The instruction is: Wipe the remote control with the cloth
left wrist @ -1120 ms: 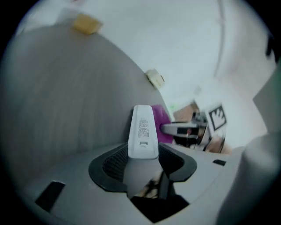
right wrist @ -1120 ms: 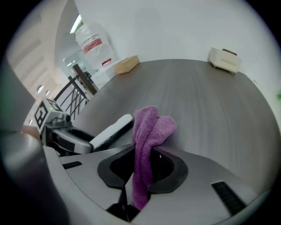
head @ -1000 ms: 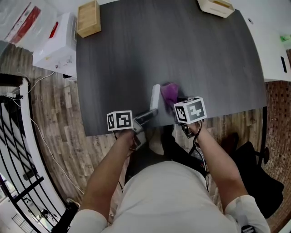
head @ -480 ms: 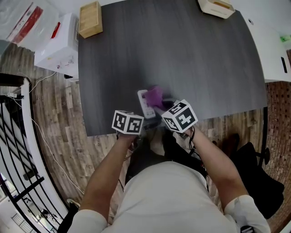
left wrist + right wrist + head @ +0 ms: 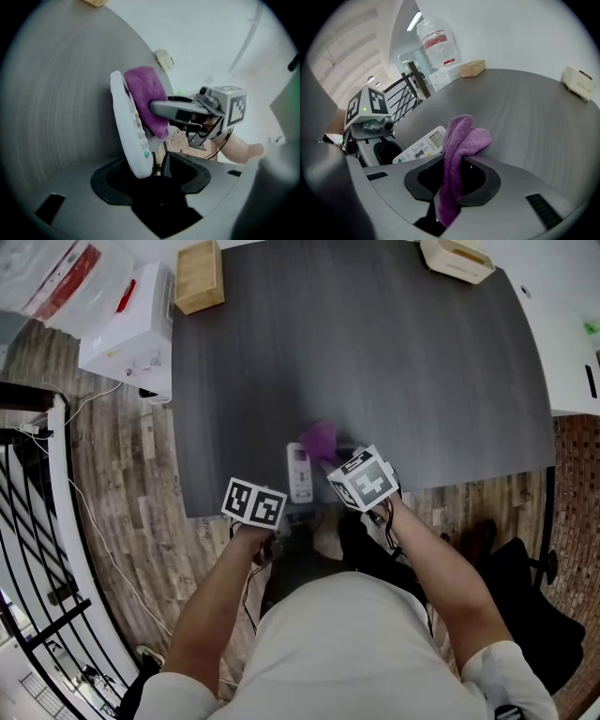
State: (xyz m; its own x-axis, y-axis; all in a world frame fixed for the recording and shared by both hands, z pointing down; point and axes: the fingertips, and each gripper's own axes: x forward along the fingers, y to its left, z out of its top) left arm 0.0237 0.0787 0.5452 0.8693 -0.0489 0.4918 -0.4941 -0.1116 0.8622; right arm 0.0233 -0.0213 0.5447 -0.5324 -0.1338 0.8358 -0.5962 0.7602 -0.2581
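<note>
Gripping the near end of the remote [image 5: 300,472] with the left gripper [image 5: 157,164], with jaws wide apart, likely to stop sliding. Pinching the cloth [image 5: 321,440] in the narrow jaws of the right gripper [image 5: 450,171]. Pressing it on the remote's far half, face up by the front edge of the table [image 5: 375,352], for rubbing.

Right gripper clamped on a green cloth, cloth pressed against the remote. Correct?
One thing is wrong: the cloth is purple, not green, as the right gripper view shows. The rest holds: the right gripper is clamped on it, and it presses against the remote.
</note>
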